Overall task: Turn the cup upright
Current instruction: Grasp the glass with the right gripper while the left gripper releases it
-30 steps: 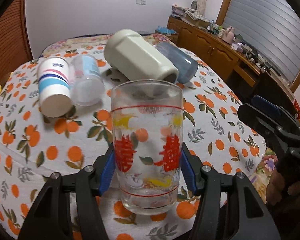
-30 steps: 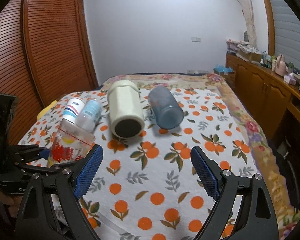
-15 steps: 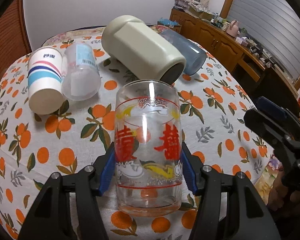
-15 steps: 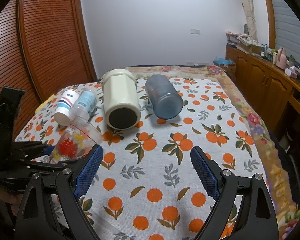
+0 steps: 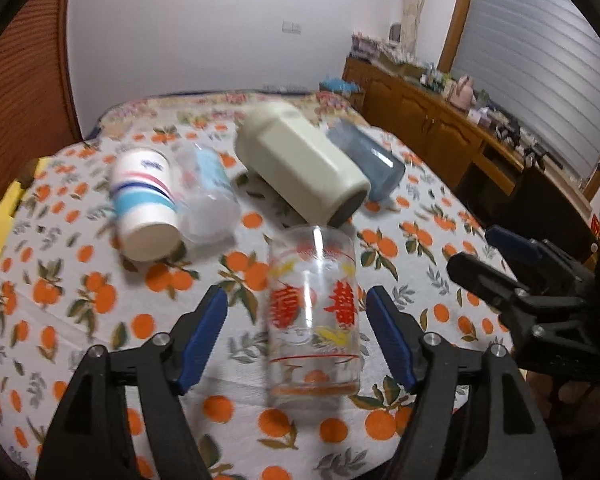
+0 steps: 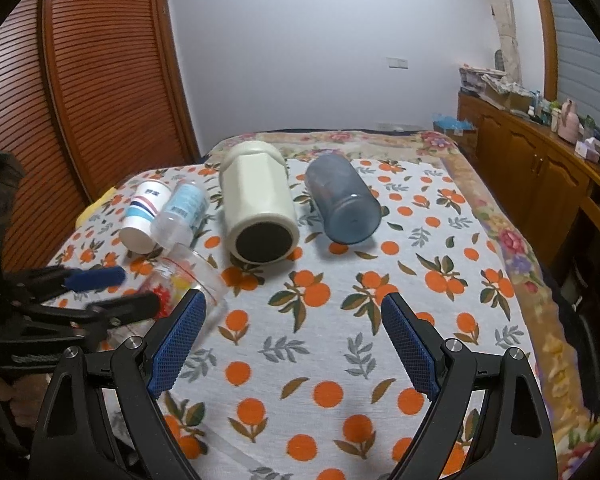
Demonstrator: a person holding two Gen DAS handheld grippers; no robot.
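Observation:
A clear glass with red characters point(image 5: 314, 316) stands upright on the orange-print cloth point(image 5: 80, 320), between the blue pads of my open left gripper point(image 5: 298, 334), which do not touch it. It also shows in the right wrist view point(image 6: 184, 276), partly behind my left gripper point(image 6: 100, 292). My right gripper point(image 6: 294, 344) is open and empty over the cloth point(image 6: 300, 340); it shows at the right of the left wrist view point(image 5: 512, 256).
Lying on their sides behind the glass: a striped paper cup point(image 5: 144, 204), a clear plastic cup point(image 5: 208, 196), a cream octagonal cup point(image 5: 300, 168) and a blue-grey tumbler point(image 5: 370, 158). A wooden sideboard point(image 6: 540, 168) runs along the right; a slatted wooden door point(image 6: 80, 80) is left.
My left gripper has opened and let go of the glass, which now stands on the cloth. The left gripper has drawn back a little. The right gripper has hardly moved.

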